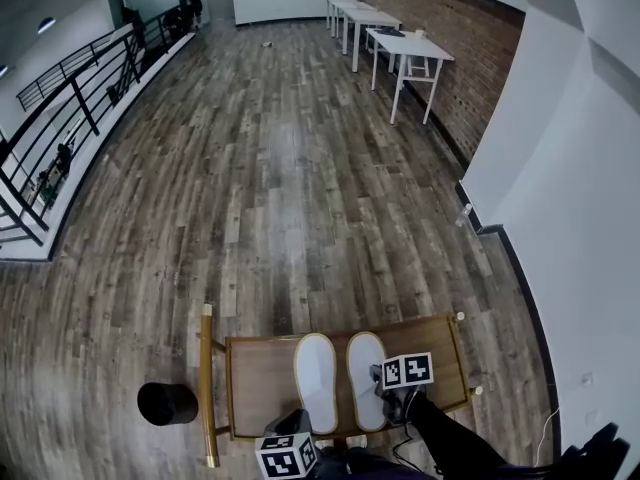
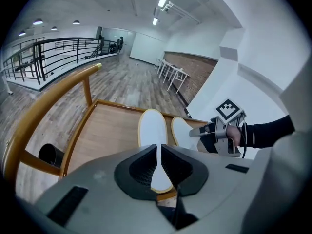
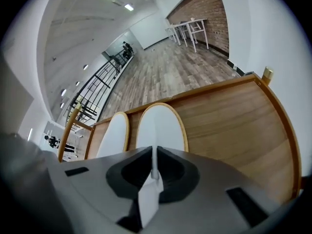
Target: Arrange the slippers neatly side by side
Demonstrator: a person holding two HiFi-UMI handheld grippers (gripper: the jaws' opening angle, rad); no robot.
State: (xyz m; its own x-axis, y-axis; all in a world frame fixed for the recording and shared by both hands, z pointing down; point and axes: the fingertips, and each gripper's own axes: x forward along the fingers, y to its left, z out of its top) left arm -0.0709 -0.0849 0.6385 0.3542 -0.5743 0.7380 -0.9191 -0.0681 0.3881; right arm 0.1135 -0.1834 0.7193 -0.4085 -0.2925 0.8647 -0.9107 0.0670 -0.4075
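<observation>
Two white slippers with yellow rims lie side by side on a wooden chair seat (image 1: 258,378), toes pointing away from me. The left slipper (image 1: 316,378) (image 2: 152,126) (image 3: 113,135) has its heel under my left gripper (image 1: 298,420) (image 2: 158,152). That gripper's jaws stand together over the heel, and I see nothing pinched between them. The right slipper (image 1: 364,373) (image 2: 179,130) (image 3: 161,126) has its heel edge in my right gripper (image 1: 380,378) (image 2: 195,133) (image 3: 154,160). A white strip of that slipper shows between its shut jaws.
The chair's curved wooden backrest (image 1: 206,388) (image 2: 48,101) rises at the seat's left. A black round object (image 1: 167,403) stands on the plank floor left of the chair. A white wall (image 1: 560,198) runs along the right, white tables (image 1: 400,48) stand far back, and a black railing (image 1: 70,98) lines the left.
</observation>
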